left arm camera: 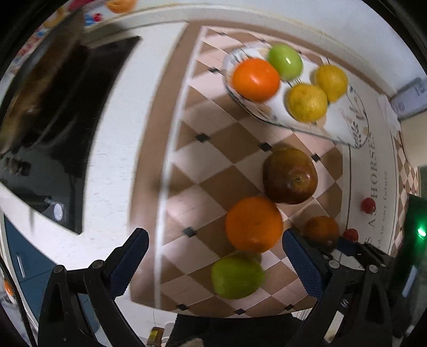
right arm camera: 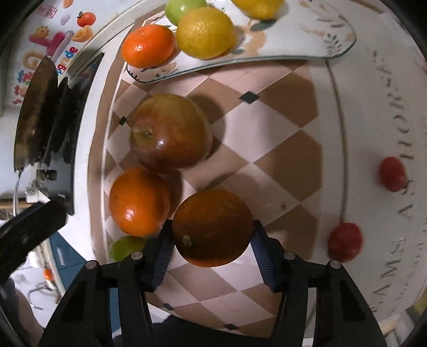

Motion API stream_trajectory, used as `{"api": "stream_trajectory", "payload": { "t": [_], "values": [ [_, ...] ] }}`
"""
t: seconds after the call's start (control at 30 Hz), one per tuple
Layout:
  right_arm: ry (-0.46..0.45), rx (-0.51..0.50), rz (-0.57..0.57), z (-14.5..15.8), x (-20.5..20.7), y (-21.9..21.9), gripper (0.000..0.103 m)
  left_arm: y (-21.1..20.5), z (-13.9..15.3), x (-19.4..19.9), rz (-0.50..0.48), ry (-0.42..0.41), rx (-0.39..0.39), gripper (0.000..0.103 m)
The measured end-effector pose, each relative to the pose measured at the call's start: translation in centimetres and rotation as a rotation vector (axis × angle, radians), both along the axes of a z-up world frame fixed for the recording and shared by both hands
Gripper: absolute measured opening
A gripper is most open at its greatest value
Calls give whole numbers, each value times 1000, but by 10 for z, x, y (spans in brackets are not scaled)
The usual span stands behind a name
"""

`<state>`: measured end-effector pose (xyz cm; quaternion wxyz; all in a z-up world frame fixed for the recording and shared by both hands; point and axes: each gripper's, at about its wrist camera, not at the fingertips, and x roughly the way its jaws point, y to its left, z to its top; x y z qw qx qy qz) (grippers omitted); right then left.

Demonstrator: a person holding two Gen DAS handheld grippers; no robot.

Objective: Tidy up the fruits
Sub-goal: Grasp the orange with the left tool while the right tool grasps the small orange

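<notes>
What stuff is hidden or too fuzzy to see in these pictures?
- Green apple, right wrist view: mostly hidden behind the right gripper.
- Far lemon, right wrist view: cut off by the top edge.
- Tablecloth lettering, left wrist view: blurred, only partly readable.
- Dark orange, left wrist view: partly behind the left gripper.

dim indoor light, glare spots on the fruit, motion blur in the left view, fisheye bending at edges.

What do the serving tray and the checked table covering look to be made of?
Tray: likely glass or glazed ceramic, glossy; its thin rim looks clear and greenish, with a printed leaf motif.
Table covering: probably a wipeable vinyl or oilcloth, low sheen; flat printed checks and lettering, no visible weave. Blur leaves both open.
</notes>
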<state>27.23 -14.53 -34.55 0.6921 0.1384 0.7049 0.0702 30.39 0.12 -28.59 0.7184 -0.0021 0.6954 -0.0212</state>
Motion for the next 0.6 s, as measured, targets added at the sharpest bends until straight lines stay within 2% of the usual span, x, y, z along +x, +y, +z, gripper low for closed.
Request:
{"api": "stream_trajectory", "payload": {
  "t": [0.17, 0.23, 0.27, 0.3, 0.4, 0.6],
  "values": [
    [19, -8, -20, 1, -8, -26, 59, -33, -41, 9, -116, 96, 8, 101],
    [26, -23, -19, -4, -9, -33, 59, -43, -51, 8, -155, 104, 16, 80],
    [26, -13, -24, -5, -9, -35, 59, -46, -55, 7, -169, 115, -2, 66],
    [25, -6, -24, -5, -10, -37, 59, -47, -56, 6, -167, 119, -25, 62],
    [37, 4, -33, -5, -7, -37, 60, -48, -54, 3, -174, 89, 8, 61],
    [25, 7, -40, -2, 0, -36, 63, -38, -54, 1, -134, 72, 20, 61]
  ]
}}
